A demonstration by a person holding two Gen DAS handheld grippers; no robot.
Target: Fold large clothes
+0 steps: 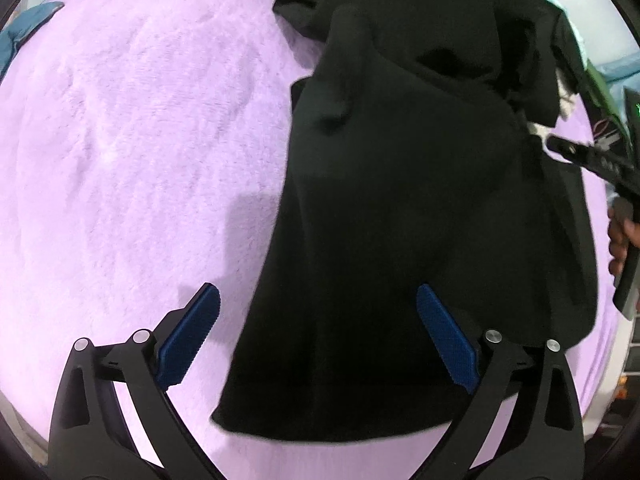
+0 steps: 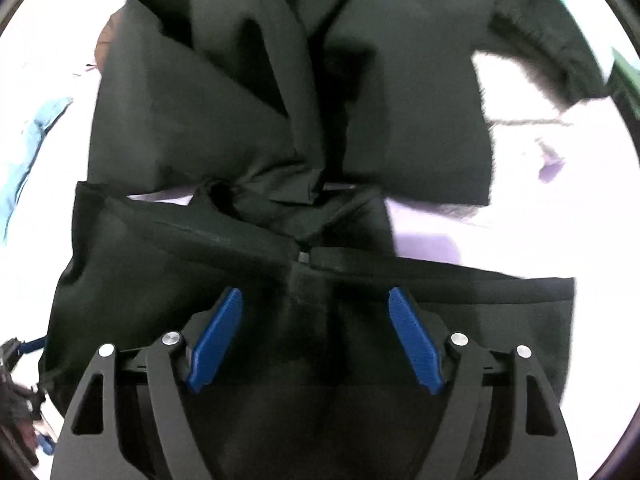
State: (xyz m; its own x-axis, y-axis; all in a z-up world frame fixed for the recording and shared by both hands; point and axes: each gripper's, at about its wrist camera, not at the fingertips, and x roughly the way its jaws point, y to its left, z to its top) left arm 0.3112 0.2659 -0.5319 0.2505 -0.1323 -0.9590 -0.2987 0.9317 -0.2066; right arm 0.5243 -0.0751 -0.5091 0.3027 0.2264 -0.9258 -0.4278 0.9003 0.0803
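I see a big black garment (image 1: pixel 400 200) lying on a fluffy purple blanket (image 1: pixel 120 140). The black garment is my landmark.

My left gripper (image 1: pixel 318 336) hangs over the near edge of the black garment, pointing mostly down. Its jaws stand wide apart and hold nothing. One blue pad (image 1: pixel 190 336) is over bare blanket, just beside the cloth's edge. The other blue pad (image 1: pixel 448 338) is over the black cloth. The picture is blurry, so I cannot tell if the pads touch anything.

My right gripper (image 2: pixel 316 336) is over another part of the same black garment (image 2: pixel 240 120), near a seam or band that runs across it. Its jaws are open too, and no cloth is pinched between the blue pads. The cloth past this gripper is bunched into deep folds that meet in the middle.

In the left view, a hand (image 1: pixel 620 240) on the right gripper's handle shows at the far side of the garment. A blue-green cloth (image 1: pixel 24 32) lies well apart from the black garment, by the blanket's edge.
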